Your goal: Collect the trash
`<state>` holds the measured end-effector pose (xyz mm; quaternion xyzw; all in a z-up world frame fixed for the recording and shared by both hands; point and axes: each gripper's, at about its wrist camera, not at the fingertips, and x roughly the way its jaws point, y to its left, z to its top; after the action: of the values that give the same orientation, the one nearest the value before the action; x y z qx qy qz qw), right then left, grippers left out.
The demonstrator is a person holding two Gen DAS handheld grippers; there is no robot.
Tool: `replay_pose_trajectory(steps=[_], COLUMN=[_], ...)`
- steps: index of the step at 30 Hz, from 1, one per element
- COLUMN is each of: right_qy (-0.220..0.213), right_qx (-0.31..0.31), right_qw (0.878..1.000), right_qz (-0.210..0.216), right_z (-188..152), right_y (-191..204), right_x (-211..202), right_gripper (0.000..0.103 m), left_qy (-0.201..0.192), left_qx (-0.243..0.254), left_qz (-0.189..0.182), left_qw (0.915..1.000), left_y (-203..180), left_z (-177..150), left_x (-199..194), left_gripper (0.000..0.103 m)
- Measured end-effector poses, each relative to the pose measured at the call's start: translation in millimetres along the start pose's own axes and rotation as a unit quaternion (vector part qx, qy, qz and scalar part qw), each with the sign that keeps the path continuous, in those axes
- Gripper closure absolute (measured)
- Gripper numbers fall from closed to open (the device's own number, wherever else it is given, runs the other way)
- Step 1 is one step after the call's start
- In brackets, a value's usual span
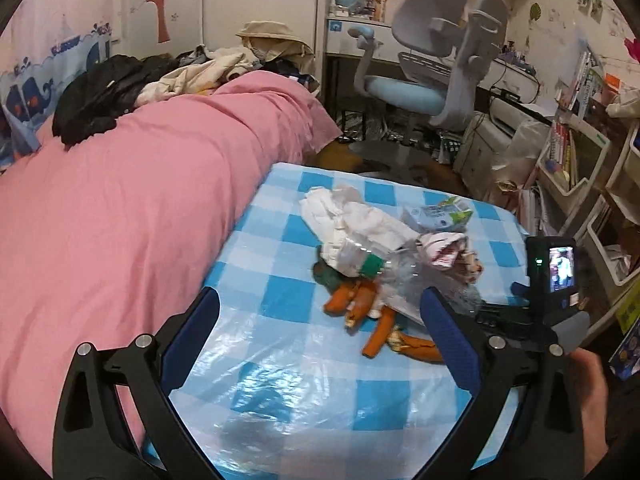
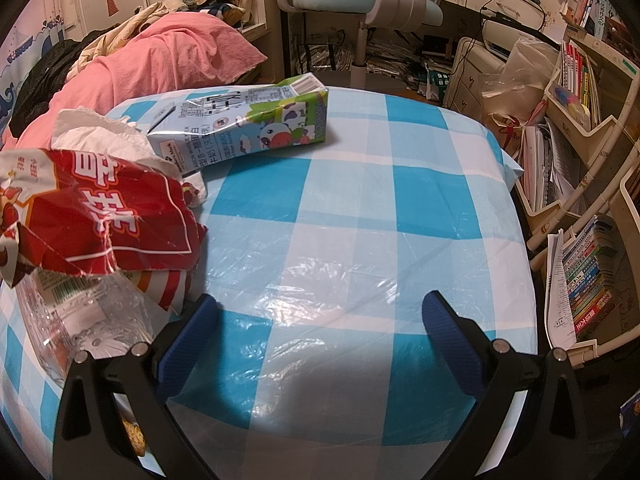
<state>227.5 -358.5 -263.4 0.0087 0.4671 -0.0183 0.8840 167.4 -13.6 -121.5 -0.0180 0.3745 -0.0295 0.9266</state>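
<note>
Both the left gripper [image 1: 320, 322] and right gripper [image 2: 320, 320] hover above the checked worktop [image 2: 360, 200], jaws wide apart and empty. The trash pile [image 1: 384, 256] sits mid-worktop; a milk carton [image 2: 244, 120] lies toward the far edge.

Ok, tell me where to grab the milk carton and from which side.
Grip the milk carton across its narrow body near the square base end. It lies flat on its side on the checked tablecloth, crushed toward the top, so the base looks firmest. Come from above with the open right gripper.
</note>
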Motion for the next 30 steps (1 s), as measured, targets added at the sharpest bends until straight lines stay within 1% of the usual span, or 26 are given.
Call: replay_pose_trajectory(steps=[3, 5, 8, 9, 11, 12, 13, 14, 15, 16, 17, 18, 19, 21, 22, 23, 24, 26, 27, 30], right_qy=[0.0, 0.0, 0.001, 0.006, 0.033, 0.039, 0.036, 0.03, 0.015, -0.002, -0.017, -0.042, -0.056, -0.095, -0.109, -0.119, -0.119, -0.12, -0.122, -0.123], right_qx=[0.0, 0.0, 0.004, 0.001, -0.006, -0.005, -0.005, -0.008, -0.022, -0.033, -0.039, -0.039, -0.037, -0.034, -0.033, -0.031, -0.028, -0.024, -0.021, -0.006], right_qw=[1.0, 1.0, 1.0, 1.0, 0.999, 0.999, 0.999, 1.0, 0.999, 0.999, 0.998, 0.998, 0.997, 0.995, 0.993, 0.992, 0.992, 0.992, 0.992, 0.992], right_qz=[0.0, 0.0, 0.001, 0.003, 0.01, 0.009, 0.009, 0.0, -0.024, -0.037, -0.038, -0.03, -0.026, -0.015, -0.008, 0.0, -0.001, 0.002, 0.003, 0.024], right_z=[-1.8, -3.1, -4.9, -5.0, -6.0, -10.0, -13.4, -17.0, -23.7, -29.5, -34.0, -38.9, -40.2, -45.8, -47.0, -50.1, -48.9, -50.9, -52.1, -46.0], right_y=[-3.0, -5.0, -9.0, -9.6, -11.6, -13.4, -16.9, -20.5, -20.6, -19.4, -19.7, -19.3, -19.4, -15.9, -13.5, -11.4, -9.7, -2.8, 2.1, 6.4], right_x=[-0.6, -0.9, -1.4, -1.8, -5.6, -10.7, -19.0, -28.2, -42.0, -56.5, -72.1, -96.7, -108.2, -140.0, -149.0, -156.8, -156.4, -153.2, -150.2, -151.9], right_gripper=[0.005, 0.005, 0.005, 0.005, 0.005, 0.005, 0.005, 0.005, 0.006, 0.006, 0.006, 0.005, 0.005, 0.005, 0.005, 0.005, 0.005, 0.005, 0.005, 0.005], left_qy=[0.001, 0.006, 0.02, 0.021, 0.016, 0.013, 0.008, 0.006, 0.008, 0.014, 0.021, 0.023, 0.022, 0.018, 0.019, 0.017, 0.006, 0.011, 0.01, -0.005], left_qx=[0.008, 0.003, -0.003, -0.002, 0.009, 0.014, 0.019, 0.026, 0.03, 0.036, 0.042, 0.05, 0.052, 0.05, 0.044, 0.038, 0.025, 0.011, 0.007, 0.005], left_qz=[0.003, 0.002, -0.012, -0.014, -0.018, -0.019, -0.019, -0.017, -0.016, -0.015, -0.016, -0.017, -0.014, -0.01, -0.01, -0.009, -0.006, -0.003, -0.01, 0.01], left_qw=[1.0, 1.0, 0.9997, 0.9997, 0.9997, 0.9997, 0.9996, 0.9995, 0.9994, 0.9991, 0.9988, 0.9983, 0.9983, 0.9985, 0.9988, 0.9991, 0.9996, 0.9999, 0.9999, 0.9999], left_y=[4.1, 6.7, 9.1, 8.6, 4.0, 2.1, -0.7, -4.9, -7.4, -10.5, -12.9, -16.9, -18.4, -20.1, -20.8, -20.8, -21.8, -23.0, -25.6, -32.2], left_z=[-0.6, -0.3, -0.6, -1.3, -1.4, -2.2, -2.8, -4.5, -5.4, -6.6, -8.0, -11.2, -13.6, -17.0, -17.5, -17.3, -18.2, -15.3, -12.5, -5.2], left_x=[5.1, 10.7, 17.7, 17.9, 14.9, 13.3, 11.4, 10.3, 9.9, 10.0, 10.4, 10.4, 9.7, 9.1, 9.2, 9.0, 7.1, 7.1, 4.7, -5.0], left_gripper=[0.006, 0.006, 0.006, 0.006, 0.006, 0.006, 0.006, 0.006, 0.006, 0.006, 0.006, 0.006, 0.006, 0.006, 0.006, 0.006, 0.006, 0.006, 0.006, 0.006])
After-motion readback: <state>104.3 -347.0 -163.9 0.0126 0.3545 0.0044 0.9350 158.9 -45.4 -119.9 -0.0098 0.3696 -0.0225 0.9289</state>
